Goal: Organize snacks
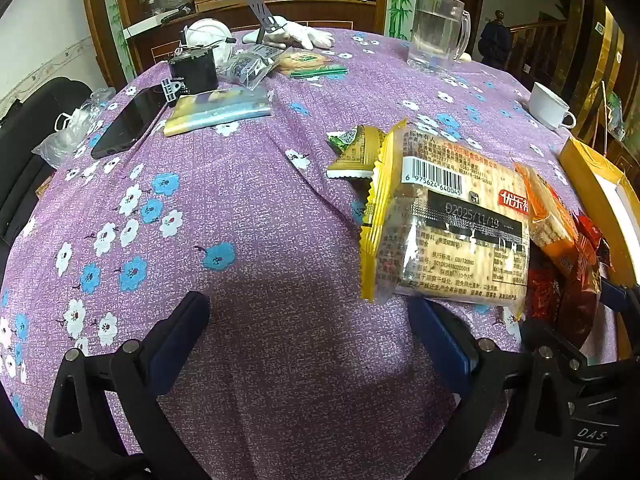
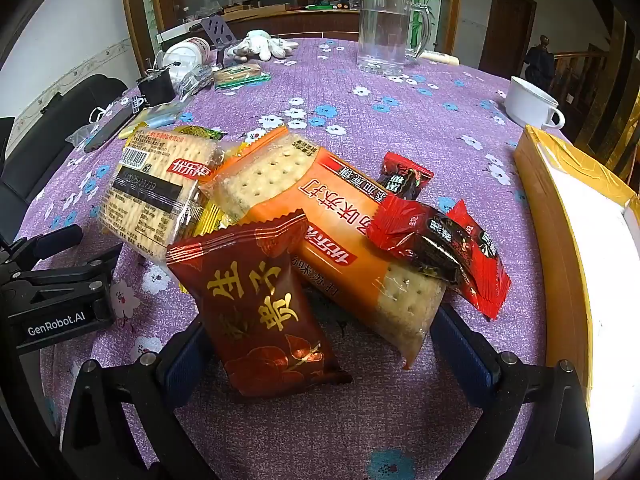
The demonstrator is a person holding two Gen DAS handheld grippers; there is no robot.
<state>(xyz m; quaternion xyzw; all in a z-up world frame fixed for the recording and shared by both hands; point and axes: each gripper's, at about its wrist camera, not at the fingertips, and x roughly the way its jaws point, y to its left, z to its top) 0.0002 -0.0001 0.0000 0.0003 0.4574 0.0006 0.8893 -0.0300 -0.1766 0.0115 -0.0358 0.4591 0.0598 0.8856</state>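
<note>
1. Left gripper point(image 1: 308, 344): jaws spread wide, nothing between them, angled down over bare purple floral tablecloth point(image 1: 240, 208). Its right finger sits just beside the yellow-edged cracker pack point(image 1: 448, 224), not touching it as far as can be told.
2. Right gripper point(image 2: 316, 348): likewise spread wide and released. The dark red snack packet point(image 2: 260, 308) lies between the fingers, but the pads do not press on it. Judged to be lined up for a first pick.
3. Snack heap, near table edge, right wrist view: yellow-edged cracker pack point(image 2: 156, 196) at left; orange soda-cracker pack point(image 2: 332, 232) in the middle, overlapping it; dark red packet leaning on top at front; three small red-and-black candy wrappers point(image 2: 432, 240) resting on and beside the orange pack. A small green-and-gold packet point(image 1: 352, 152) lies behind the heap.
4. Yellow cardboard box point(image 2: 552, 208): open, white interior, just right of the heap. Visible part holds nothing; the rest is out of frame. Judged the likely destination, hence the heap's place beside it.
5. Glass mug point(image 2: 388, 32): clear, upright; whether it holds water cannot be told.
6. White cup point(image 2: 528, 104): upright, contents hidden.
7. Far-side clutter, apart from the heap: phone point(image 1: 128, 124), green biscuit pack point(image 1: 308, 64), white gloves point(image 1: 296, 36).
</note>
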